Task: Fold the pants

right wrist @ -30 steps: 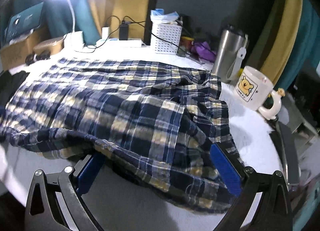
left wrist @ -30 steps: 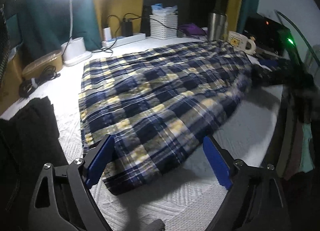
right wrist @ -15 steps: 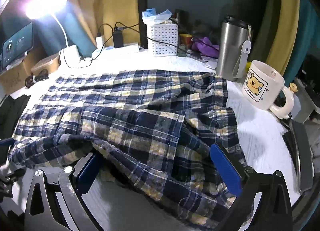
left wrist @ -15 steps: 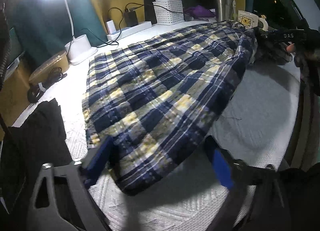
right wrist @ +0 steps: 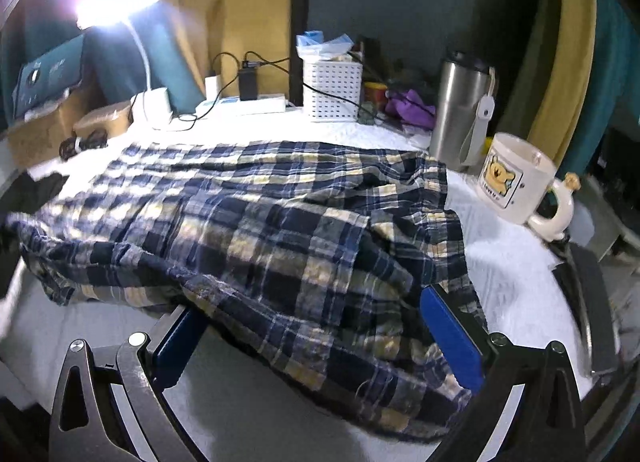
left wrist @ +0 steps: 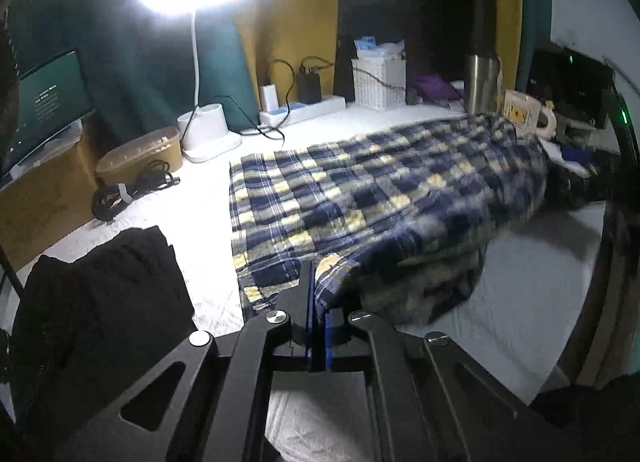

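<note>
White perforated basket (right wrist: 331,92) holding blue packets; crinkled plaid pants (right wrist: 256,222) pinched by left gripper (left wrist: 317,302); right gripper (right wrist: 316,338) spread wide.

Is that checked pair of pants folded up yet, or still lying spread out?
Mostly spread. The pants lie rumpled over the bed; the left gripper pinches one lifted corner.

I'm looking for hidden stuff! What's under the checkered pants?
The white bedcover shows around the plaid pants, so they lie on it. Anything else beneath is covered by the cloth.
</note>
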Motion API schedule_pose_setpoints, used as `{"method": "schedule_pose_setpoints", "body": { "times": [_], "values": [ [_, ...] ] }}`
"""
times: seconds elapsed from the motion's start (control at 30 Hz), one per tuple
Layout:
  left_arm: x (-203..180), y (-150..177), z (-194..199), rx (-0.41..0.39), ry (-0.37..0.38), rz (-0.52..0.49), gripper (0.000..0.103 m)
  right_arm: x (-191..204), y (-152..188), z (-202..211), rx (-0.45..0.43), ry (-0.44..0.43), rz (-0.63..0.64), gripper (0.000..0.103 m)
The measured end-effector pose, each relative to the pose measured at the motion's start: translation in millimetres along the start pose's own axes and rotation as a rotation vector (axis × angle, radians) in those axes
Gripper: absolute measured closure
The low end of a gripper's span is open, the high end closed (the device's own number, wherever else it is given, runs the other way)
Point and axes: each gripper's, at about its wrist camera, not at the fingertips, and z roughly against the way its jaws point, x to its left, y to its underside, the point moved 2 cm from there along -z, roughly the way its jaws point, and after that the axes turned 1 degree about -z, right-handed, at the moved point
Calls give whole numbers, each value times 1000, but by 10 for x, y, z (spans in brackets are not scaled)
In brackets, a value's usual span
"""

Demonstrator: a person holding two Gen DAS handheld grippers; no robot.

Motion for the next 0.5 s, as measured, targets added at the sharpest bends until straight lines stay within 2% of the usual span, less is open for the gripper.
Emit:
{"method": "schedule_pose_setpoints", "body": {
  "times": [0.13,0.23,0.43,0.47,0.5],
  "values": [
    [-4,-99,92,-38,-2,14,101,224,207,43,0,34,101,0],
    [-12,-144,130,-56,-6,16,101,321,371,0,0,109,188,0],
    [-7,-139,134,-62,-3,25,101,84,453,-50,-25,181,174,1],
    [-2,-136,140,-64,0,31,101,29,461,-56,-24,193,166,7],
    [6,-135,147,-64,7,38,101,-29,469,-56,-24,194,159,25]
  ]
}}
